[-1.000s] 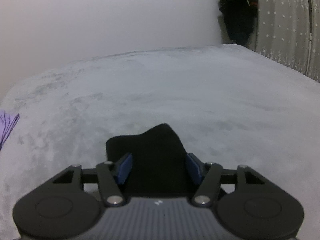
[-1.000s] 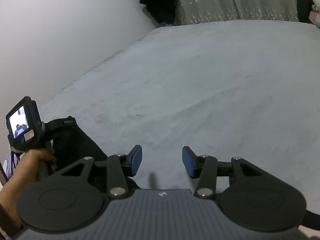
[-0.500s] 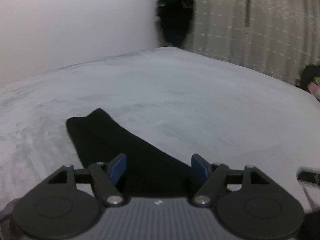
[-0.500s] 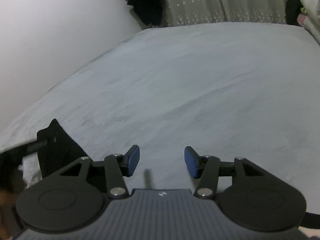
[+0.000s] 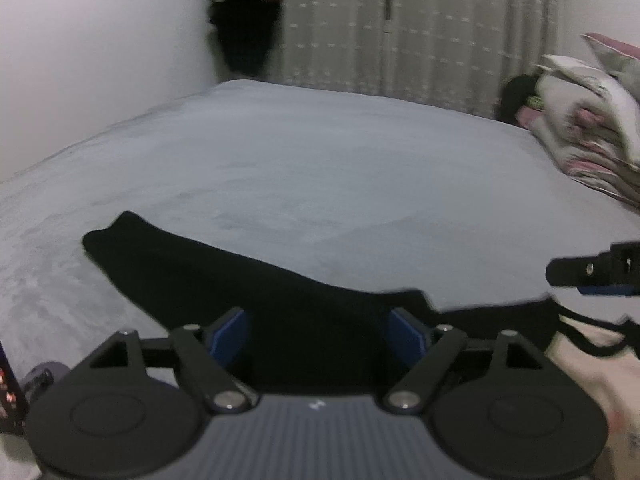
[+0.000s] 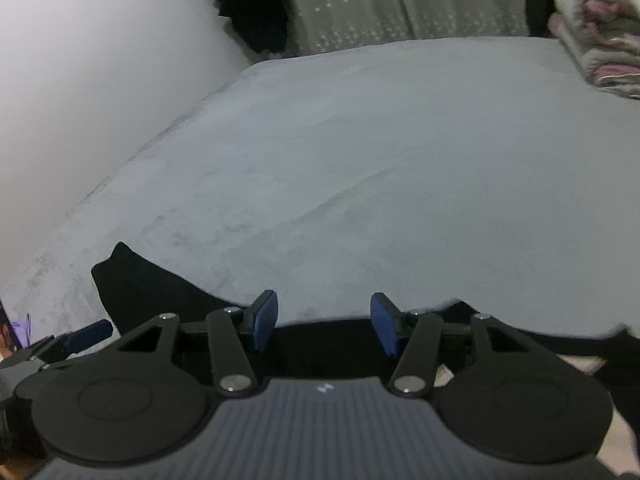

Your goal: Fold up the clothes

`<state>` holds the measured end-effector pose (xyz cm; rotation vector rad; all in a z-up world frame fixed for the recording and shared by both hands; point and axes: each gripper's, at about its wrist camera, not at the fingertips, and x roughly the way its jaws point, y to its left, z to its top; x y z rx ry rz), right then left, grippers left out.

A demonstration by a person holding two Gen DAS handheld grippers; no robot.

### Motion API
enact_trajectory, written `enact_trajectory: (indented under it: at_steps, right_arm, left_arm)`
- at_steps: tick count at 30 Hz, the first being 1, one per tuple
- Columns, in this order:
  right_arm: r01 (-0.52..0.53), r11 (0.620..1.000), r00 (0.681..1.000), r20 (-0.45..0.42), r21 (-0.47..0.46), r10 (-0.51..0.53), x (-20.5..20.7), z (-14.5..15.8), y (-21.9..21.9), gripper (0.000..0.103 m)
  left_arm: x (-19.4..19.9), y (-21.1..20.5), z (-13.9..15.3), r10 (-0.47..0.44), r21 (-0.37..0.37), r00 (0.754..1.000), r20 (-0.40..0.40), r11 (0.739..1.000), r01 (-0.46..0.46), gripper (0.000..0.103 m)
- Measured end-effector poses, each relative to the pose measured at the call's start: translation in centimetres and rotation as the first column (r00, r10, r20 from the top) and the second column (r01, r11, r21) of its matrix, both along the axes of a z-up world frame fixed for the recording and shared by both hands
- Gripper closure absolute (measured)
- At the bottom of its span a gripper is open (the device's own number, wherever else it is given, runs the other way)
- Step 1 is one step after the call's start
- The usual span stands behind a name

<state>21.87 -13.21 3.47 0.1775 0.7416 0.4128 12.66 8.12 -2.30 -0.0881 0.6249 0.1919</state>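
Note:
A black garment (image 5: 208,276) lies stretched along the near edge of the grey bed (image 5: 320,168); its pointed end reaches left. My left gripper (image 5: 319,333) is open just above it, and the dark cloth fills the gap between the blue pads (image 5: 230,334). In the right wrist view the same garment (image 6: 140,292) runs under my right gripper (image 6: 324,320), which is open at the cloth's far hem. Each gripper shows in the other's view: the right gripper (image 5: 592,276) at the right edge, the left gripper (image 6: 80,334) at the lower left.
Folded pink and white bedding (image 5: 592,128) is piled at the bed's right side. A patterned curtain (image 6: 360,0) and dark hanging clothes (image 5: 246,20) stand behind the bed. A white wall (image 6: 80,60) runs along its left.
The left wrist view has swung right, and more of the black garment now shows spread across the near edge. The right gripper has drawn back over the garment's hem. Both stayed open.

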Motion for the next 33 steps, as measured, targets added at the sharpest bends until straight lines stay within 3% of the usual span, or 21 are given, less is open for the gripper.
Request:
enact_trajectory:
  at_steps: [3, 10, 16, 20, 23, 26, 33]
  right_arm:
    - [0.027, 1.000, 1.000, 0.016, -0.010, -0.026, -3.0, 1.7, -2.3, 0.040]
    - [0.115, 0.991, 0.992, 0.059, -0.063, -0.111, -9.3, 4.2, -7.5, 0.039]
    - [0.192, 0.978, 0.979, 0.084, -0.081, -0.185, -13.2, 4.5, -11.2, 0.035]
    - [0.254, 0.965, 0.964, 0.098, -0.070, -0.246, -15.1, 3.7, -13.8, 0.034]
    - [0.322, 0.946, 0.943, 0.104, -0.043, -0.317, -16.4, 2.0, -16.5, 0.033]
    - [0.413, 0.910, 0.910, 0.058, -0.025, -0.411, -16.7, 0.7, -19.6, 0.033]
    - [0.600, 0.800, 0.800, -0.024, -0.018, -0.600, -17.6, -1.8, -26.6, 0.033]
  left_arm:
    - [-1.8, -1.6, 0.8, -0.062, -0.009, 0.998, 0.006, 0.998, 0.062, 0.018]
    - [-5.0, -5.6, 1.7, -0.194, -0.031, 0.981, 0.018, 0.980, 0.195, 0.014]
    - [-6.8, -9.0, 2.5, -0.272, -0.097, 0.962, 0.037, 0.957, 0.275, 0.008]
    - [-7.4, -10.6, 1.2, -0.310, -0.124, 0.949, 0.054, 0.941, 0.315, 0.006]
    - [-7.4, -11.8, -0.2, -0.347, -0.132, 0.937, 0.040, 0.928, 0.349, 0.006]
    - [-7.6, -13.0, -1.1, -0.392, -0.123, 0.919, 0.047, 0.911, 0.394, 0.006]
    - [-8.1, -15.6, -3.7, -0.499, -0.151, 0.864, 0.073, 0.850, 0.504, 0.006]
